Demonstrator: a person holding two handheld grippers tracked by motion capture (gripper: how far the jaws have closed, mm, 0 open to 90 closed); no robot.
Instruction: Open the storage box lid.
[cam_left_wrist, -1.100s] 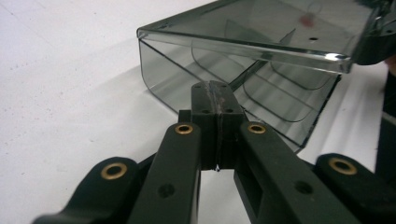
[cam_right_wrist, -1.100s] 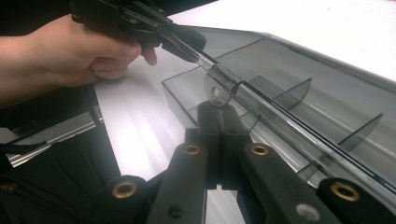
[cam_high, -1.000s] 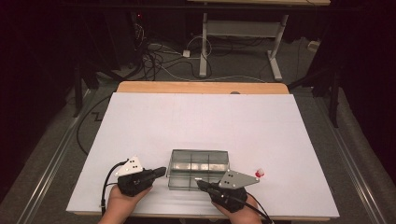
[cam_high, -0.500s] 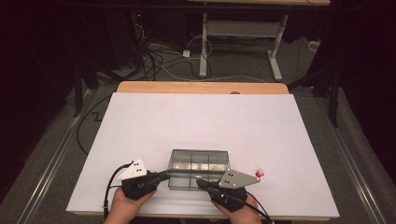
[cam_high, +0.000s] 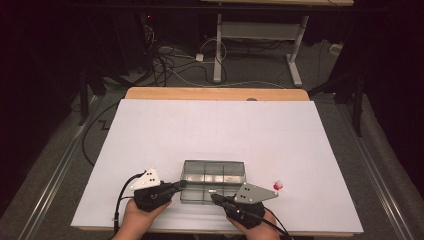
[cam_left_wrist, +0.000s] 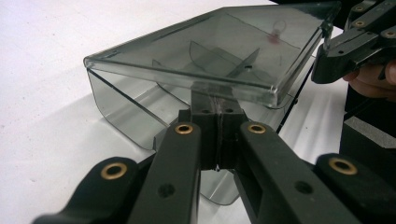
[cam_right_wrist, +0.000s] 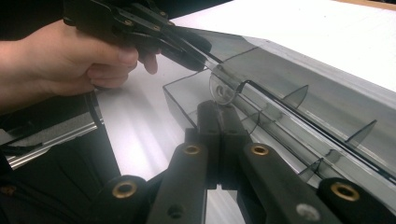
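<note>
A smoky clear plastic box (cam_high: 213, 172) with inner dividers lies near the table's front edge. Its lid (cam_left_wrist: 219, 44) is hinged up a little, leaving a gap above the base (cam_left_wrist: 126, 105). My left gripper (cam_high: 178, 186) is at the box's left front corner. In the left gripper view, the left gripper (cam_left_wrist: 217, 133) is shut on the lid's front edge. My right gripper (cam_high: 215, 196) meets the box's front side. In the right gripper view, the right gripper (cam_right_wrist: 219, 122) is shut at a round clear tab (cam_right_wrist: 222, 91) on the box's front edge (cam_right_wrist: 299, 126).
A small red and white object (cam_high: 277, 185) lies on the white table (cam_high: 215, 125) just right of the box. Both hands rest at the table's near edge. Cables and a desk frame (cam_high: 255, 37) lie on the dark floor beyond the far edge.
My left gripper and hand have shifted slightly right and toward the near edge at the box's corner. The box and the right gripper stay where they were.
</note>
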